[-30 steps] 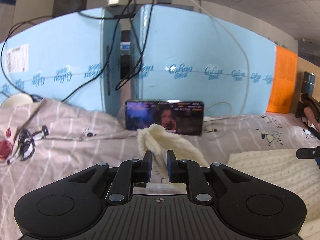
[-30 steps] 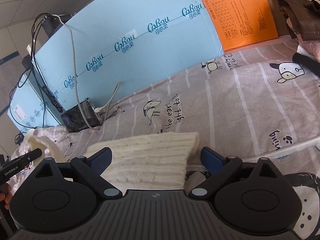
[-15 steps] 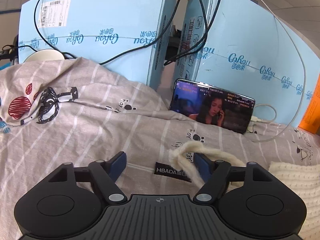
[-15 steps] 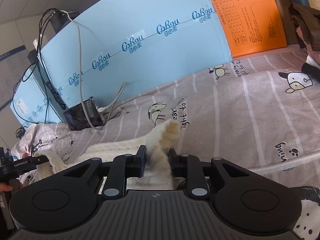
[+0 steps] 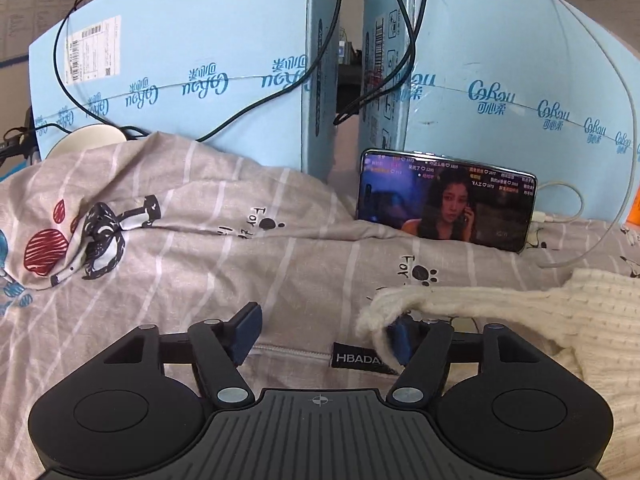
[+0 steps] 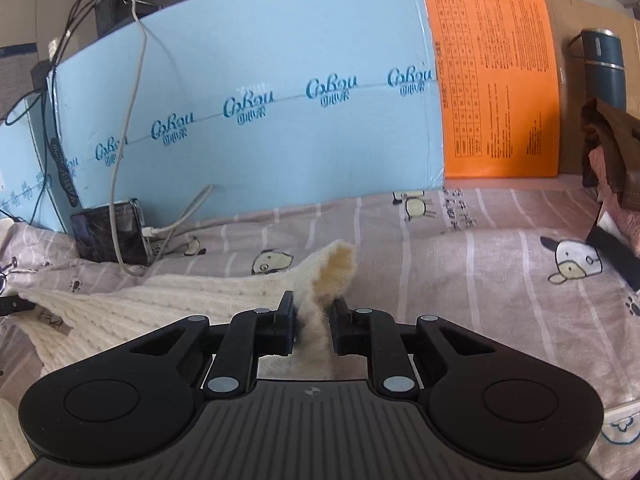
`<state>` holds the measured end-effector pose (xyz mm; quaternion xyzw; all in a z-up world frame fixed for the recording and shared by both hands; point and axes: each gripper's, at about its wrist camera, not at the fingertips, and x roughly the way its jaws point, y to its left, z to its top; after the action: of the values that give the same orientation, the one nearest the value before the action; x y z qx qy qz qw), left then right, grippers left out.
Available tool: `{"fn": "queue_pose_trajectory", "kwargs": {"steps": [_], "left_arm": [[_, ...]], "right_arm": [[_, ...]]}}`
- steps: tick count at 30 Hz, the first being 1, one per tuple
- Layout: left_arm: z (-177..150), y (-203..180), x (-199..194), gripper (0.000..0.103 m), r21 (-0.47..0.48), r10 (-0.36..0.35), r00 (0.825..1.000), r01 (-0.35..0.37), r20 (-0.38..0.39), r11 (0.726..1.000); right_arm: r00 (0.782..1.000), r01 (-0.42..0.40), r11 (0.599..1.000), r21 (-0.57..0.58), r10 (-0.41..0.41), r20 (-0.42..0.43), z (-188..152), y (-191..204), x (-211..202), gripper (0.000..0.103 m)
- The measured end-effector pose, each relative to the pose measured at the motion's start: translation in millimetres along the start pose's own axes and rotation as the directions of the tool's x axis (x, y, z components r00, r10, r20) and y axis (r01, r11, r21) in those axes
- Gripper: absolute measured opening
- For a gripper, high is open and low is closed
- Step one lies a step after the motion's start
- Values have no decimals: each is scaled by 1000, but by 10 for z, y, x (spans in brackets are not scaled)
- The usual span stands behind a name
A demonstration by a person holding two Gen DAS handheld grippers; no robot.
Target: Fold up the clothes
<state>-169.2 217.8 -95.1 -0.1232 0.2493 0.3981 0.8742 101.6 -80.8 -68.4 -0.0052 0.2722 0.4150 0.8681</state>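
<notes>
Right gripper (image 6: 312,316) pinches the sweater (image 6: 160,296); left gripper (image 5: 324,332) spread, a strand seemingly draped over its right finger; it may snag.

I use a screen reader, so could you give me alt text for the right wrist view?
The right gripper is shut on a pinched-up fold of the cream knit sweater, lying on a grey cartoon-print bedsheet. Behind stand a blue box and an orange sheet.

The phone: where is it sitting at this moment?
In the left wrist view the phone stands landscape, right of centre on the striped bedsheet, propped against the blue boxes, beyond the cream sweater.
</notes>
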Motion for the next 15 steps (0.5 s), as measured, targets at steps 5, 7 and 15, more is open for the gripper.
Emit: {"fn": "queue_pose_trajectory", "kwargs": {"steps": [5,7,15], "left_arm": [[4,191,-221,91,-63,-21,997,26,69,998],[9,262,-381,91,-100,-30,992,43,125,994],[-268,197,-1004,96,79,-85,982,72,170,994]], "right_arm": [[1000,-12,991,133,13,-2,-41,-208,-80,41],[999,-36,987,157,33,22,-40,-257,-213,50],[935,-211,974,-87,227,274,-287,-29,-1402,87]]}}
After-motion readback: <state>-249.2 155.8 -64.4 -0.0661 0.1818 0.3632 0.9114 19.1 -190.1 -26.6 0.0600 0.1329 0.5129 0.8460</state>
